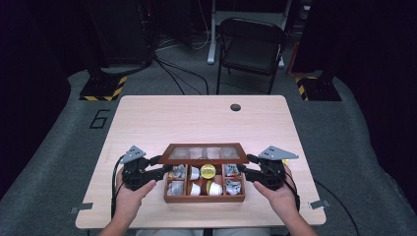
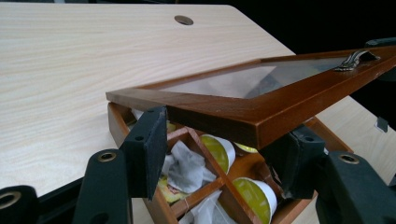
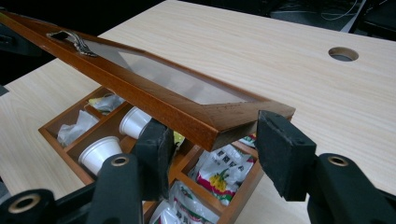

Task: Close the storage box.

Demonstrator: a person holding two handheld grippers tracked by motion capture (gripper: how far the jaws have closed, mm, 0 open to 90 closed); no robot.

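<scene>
Pale wood worktop [image 1: 196, 118]: left tongs [image 1: 166, 171] and right tongs [image 1: 244, 170] each pinch one end of the glass-paned brown wooden lid [image 1: 206, 153], slanted above its compartmented box [image 1: 204, 198].

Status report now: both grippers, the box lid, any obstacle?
Left gripper and right gripper each clamp a lid edge. Lid half raised over box. Nothing blocking.

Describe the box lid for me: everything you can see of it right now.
The lid is a brown wooden frame round a clear pane, with a small metal handle on its front rail. It stands partly raised, tilted over the open box. The left gripper clamps one side rail; the right gripper straddles the other, contact unclear.
</scene>
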